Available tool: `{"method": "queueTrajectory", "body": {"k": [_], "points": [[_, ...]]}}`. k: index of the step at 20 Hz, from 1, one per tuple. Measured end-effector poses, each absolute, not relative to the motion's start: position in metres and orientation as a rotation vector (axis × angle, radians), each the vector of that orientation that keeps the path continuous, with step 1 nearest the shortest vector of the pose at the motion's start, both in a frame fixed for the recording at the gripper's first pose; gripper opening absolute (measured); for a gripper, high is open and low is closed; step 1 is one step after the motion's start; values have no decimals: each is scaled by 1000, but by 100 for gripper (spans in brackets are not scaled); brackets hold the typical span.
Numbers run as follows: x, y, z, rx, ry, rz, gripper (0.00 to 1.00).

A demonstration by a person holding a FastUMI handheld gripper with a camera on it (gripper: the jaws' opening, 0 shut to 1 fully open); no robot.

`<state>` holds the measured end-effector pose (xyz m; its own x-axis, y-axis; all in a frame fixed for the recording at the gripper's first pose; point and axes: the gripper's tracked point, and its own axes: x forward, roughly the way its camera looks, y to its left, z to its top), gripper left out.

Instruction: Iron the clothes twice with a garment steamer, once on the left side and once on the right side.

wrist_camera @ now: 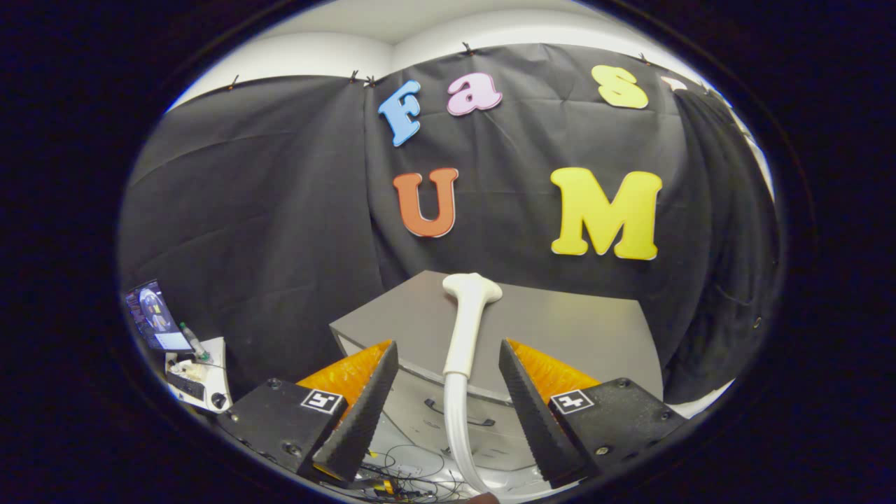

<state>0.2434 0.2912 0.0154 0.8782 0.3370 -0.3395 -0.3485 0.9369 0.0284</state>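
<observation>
The white garment steamer wand stands upright between my fingers, its flared head just beyond the fingertips. Its pale hose curves down below them. My gripper is open: a gap shows on each side of the wand and neither finger touches it. A dark cloth that may be a garment hangs at the far right against the booth wall; I cannot tell it apart from the wall cloth with certainty.
A grey cabinet with a drawer handle sits right behind the wand. To the left, a small white table carries a screen, a bottle and a mouse. Loose cables lie on the floor below.
</observation>
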Motion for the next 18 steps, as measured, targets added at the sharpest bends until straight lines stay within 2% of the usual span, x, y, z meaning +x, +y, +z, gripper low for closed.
{"method": "queueTrajectory", "body": {"k": [5, 12, 18], "points": [[298, 304, 27, -51, 427, 427, 93], [388, 303, 11, -24, 647, 397, 93], [406, 314, -37, -2, 862, 381, 93]]}}
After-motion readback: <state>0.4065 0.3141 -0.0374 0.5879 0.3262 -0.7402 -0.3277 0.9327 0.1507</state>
